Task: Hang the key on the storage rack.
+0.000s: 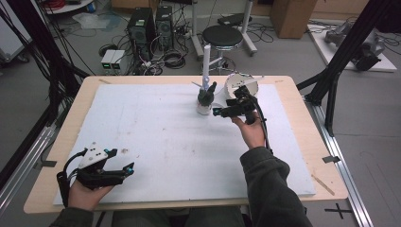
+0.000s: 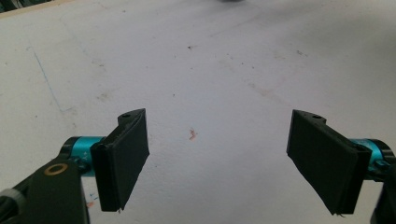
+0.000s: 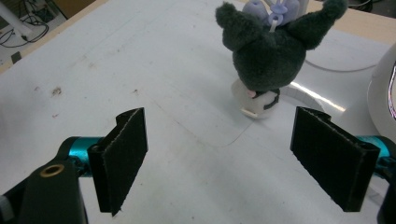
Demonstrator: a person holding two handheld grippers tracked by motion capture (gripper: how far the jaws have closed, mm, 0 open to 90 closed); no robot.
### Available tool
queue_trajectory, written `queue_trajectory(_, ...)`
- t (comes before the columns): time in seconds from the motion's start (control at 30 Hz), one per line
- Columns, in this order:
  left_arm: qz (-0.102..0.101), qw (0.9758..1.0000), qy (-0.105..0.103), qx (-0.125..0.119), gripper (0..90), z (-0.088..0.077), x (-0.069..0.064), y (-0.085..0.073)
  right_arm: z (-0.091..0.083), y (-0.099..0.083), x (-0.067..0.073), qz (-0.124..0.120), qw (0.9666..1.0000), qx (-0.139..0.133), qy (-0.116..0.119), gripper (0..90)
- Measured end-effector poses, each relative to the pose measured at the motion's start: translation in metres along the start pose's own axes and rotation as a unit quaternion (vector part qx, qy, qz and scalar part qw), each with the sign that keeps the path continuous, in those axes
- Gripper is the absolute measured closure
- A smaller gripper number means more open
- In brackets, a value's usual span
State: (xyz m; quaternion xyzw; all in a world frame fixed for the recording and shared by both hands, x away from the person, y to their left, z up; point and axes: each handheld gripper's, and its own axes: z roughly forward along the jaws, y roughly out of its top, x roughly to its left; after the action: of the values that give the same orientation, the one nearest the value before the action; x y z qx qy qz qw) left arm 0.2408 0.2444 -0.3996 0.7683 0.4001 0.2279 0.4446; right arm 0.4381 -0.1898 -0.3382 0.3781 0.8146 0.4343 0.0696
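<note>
One plush toy (image 3: 268, 56), one white bowl (image 1: 241, 85) on desk (image 1: 302, 156). Right claw (image 3: 219, 158) released, toy just ahead, untouched. Left claw (image 2: 217, 158) released, empty.

A light wooden table (image 1: 302, 137) topped by a large white foam board (image 1: 165, 137)

The board covers most of the tabletop, leaving a bare wooden border on all sides, and its surface is scuffed with small brown specks and faint pencil-like lines. Near the far edge, right of centre, stands a small plush toy with a dark grey furry head and a white body (image 1: 206, 100), upright on the board; the right gripper view shows it (image 3: 266, 56) with two pointed ears. Just to its right, at the board's far edge, rests a round white container (image 1: 239, 84) tipped on its side.
</note>
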Motion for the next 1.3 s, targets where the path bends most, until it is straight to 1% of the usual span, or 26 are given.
queue_trajectory(0.33,0.0,1.0,-0.001,0.001,21.2,0.0,0.0,0.0,-0.005,-0.002,0.006,-0.012,0.9999,0.001,-0.002,16.0)
queue_trajectory(0.6,-0.001,1.0,-0.004,0.001,21.2,0.001,0.0,0.0,-0.009,-0.01,0.007,-0.009,1.0,-0.003,-0.003,15.4)
queue_trajectory(0.7,-0.002,1.0,-0.004,0.001,21.2,0.001,0.0,0.0,-0.01,-0.012,0.008,-0.012,0.9999,-0.007,-0.002,14.9)
queue_trajectory(0.73,-0.002,1.0,-0.004,0.001,21.2,0.001,0.0,0.0,-0.01,-0.013,0.008,-0.009,0.9999,-0.005,-0.003,14.5)
queue_trajectory(1.1,-0.001,1.0,-0.004,0.001,21.2,0.001,0.0,0.0,-0.014,-0.019,0.014,-0.016,0.9998,-0.009,0.0,13.3)
queue_trajectory(1.3,-0.001,1.0,-0.004,0.001,21.2,0.001,0.0,0.0,-0.015,-0.024,0.014,-0.018,0.9998,-0.011,0.002,12.8)
